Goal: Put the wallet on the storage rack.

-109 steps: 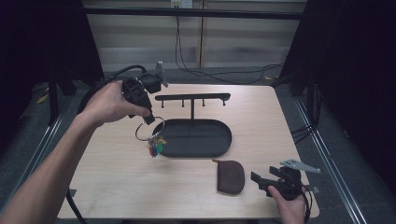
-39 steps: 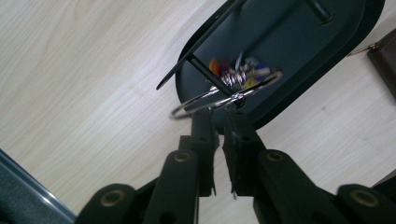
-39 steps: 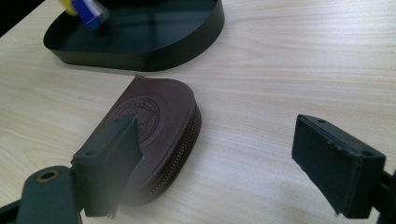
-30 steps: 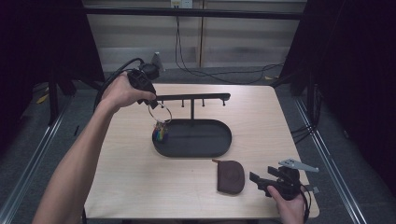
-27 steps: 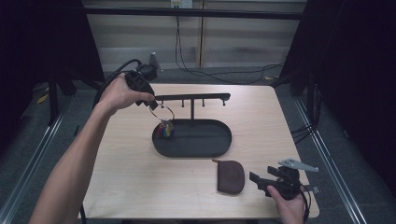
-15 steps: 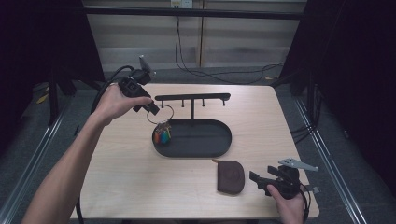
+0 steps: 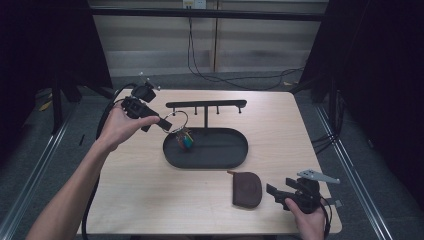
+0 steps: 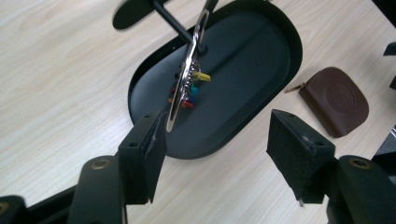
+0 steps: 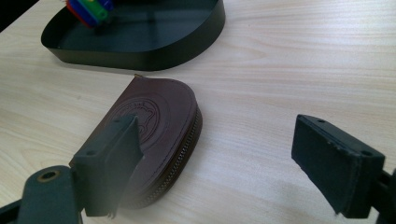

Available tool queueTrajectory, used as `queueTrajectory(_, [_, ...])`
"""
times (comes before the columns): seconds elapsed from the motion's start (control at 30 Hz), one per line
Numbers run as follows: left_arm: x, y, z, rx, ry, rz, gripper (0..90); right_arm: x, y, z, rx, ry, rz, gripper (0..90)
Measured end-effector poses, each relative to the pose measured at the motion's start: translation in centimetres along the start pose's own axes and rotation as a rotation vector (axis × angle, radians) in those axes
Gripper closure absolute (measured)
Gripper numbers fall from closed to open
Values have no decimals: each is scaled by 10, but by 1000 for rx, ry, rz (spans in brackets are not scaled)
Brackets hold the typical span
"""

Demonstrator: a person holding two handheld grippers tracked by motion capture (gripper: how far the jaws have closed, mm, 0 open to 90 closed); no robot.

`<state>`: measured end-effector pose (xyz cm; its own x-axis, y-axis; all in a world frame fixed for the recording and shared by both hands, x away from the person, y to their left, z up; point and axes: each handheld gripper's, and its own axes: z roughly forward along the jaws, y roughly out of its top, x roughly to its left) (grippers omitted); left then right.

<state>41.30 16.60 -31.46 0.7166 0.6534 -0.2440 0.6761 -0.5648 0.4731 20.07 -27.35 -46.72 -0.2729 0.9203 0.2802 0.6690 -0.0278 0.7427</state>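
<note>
I have the left gripper (image 7: 167,123) at about nine o'clock from the stand's post, and its jaws have just been opening; they now stand wide, with the metal key ring (image 8: 187,77) no longer pinched. In the left gripper view the ring rises edge-on just inside the left pad (image 8: 152,154), close enough that I cannot tell whether it brushes it, while the right pad is well clear. The ring's long axis runs up and away toward twelve o'clock, where it seems to hang from a peg of the black rack (image 7: 206,104), though the hook itself is cut off at the top edge. The coloured charm (image 7: 186,142) dangles below it over the nine o'clock end of the black tray (image 7: 235,155). My left hand is far nearer to the ring, so I judge the next move is to draw those jaws straight back toward six o'clock without snagging it. The right gripper (image 7: 280,194) rests at the table's five o'clock corner, jaws wide, the brown pouch (image 9: 154,135) beside its left jaw, ungripped.
</note>
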Motion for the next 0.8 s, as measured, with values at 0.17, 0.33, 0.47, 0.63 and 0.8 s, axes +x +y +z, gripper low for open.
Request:
queueTrajectory(0.17, [-3, -19, 4, -37, -21, -10, 315, -1, -1, -1, 2, -7, 1, 160])
queueTrajectory(0.33, [-2, -38, 6, -69, -36, -1, 252, -2, -1, -3, -7, -9, 8, 162])
queueTrajectory(0.47, [-2, -47, 9, -99, -57, -18, 231, -2, -1, -1, 0, -8, 5, 162])
queueTrajectory(0.63, [-7, -68, 13, -160, -63, -23, 214, -1, -1, -2, -1, -8, 5, 162])
queueTrajectory(0.8, [-9, -86, 19, -161, -67, -17, 177, -2, -1, -2, 0, -14, 11, 162])
